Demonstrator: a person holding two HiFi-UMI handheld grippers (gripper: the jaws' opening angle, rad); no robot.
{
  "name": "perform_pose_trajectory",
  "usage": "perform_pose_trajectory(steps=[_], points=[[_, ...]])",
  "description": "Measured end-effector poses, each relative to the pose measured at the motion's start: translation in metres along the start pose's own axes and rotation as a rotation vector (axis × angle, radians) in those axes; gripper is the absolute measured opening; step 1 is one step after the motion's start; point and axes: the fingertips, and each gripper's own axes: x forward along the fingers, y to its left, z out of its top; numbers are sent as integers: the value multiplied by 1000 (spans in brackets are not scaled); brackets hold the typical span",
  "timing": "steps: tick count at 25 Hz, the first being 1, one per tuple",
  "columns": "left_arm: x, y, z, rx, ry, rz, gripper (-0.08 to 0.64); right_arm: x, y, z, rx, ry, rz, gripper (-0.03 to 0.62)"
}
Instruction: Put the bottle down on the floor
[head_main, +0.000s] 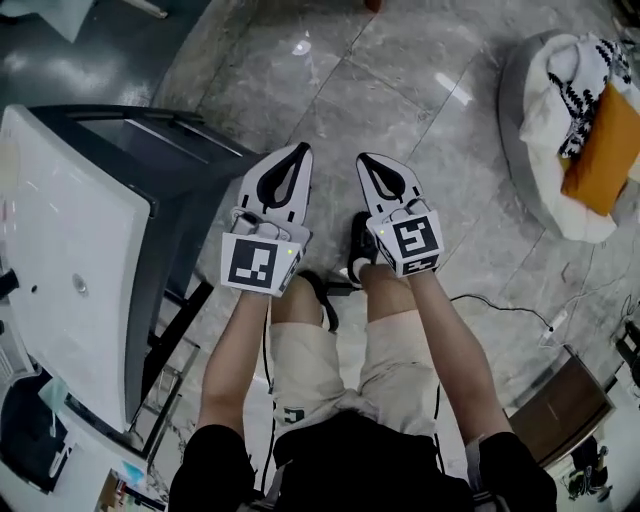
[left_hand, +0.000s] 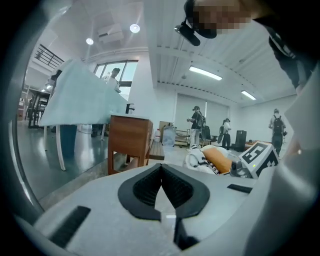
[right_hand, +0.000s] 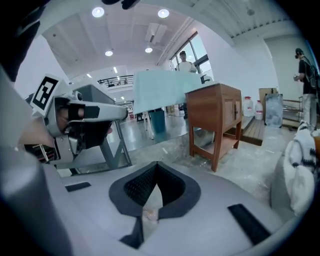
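Observation:
No bottle shows in any view. In the head view my left gripper (head_main: 299, 150) and right gripper (head_main: 363, 159) are held side by side in front of the person's knees, above the grey marble floor (head_main: 400, 90). Both point forward with their jaws closed tip to tip and nothing between them. The left gripper view shows my left gripper (left_hand: 161, 165) with its dark pads meeting at the tip. The right gripper view shows my right gripper (right_hand: 156, 164) shut the same way, with the left gripper's marker cube (right_hand: 44, 93) beside it.
A white-topped table on a dark frame (head_main: 70, 260) stands close at the left. A grey beanbag (head_main: 520, 120) with a patterned blanket and orange cushion lies at the far right. A cable (head_main: 500, 300) runs over the floor. A wooden cabinet (right_hand: 215, 115) and people (left_hand: 196, 125) stand ahead.

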Motion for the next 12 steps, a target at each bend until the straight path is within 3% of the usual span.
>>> perform_pose_trajectory(steps=[12], points=[[-79, -55, 209, -75, 37, 53, 18, -151, 39, 251, -34, -74, 27, 3]])
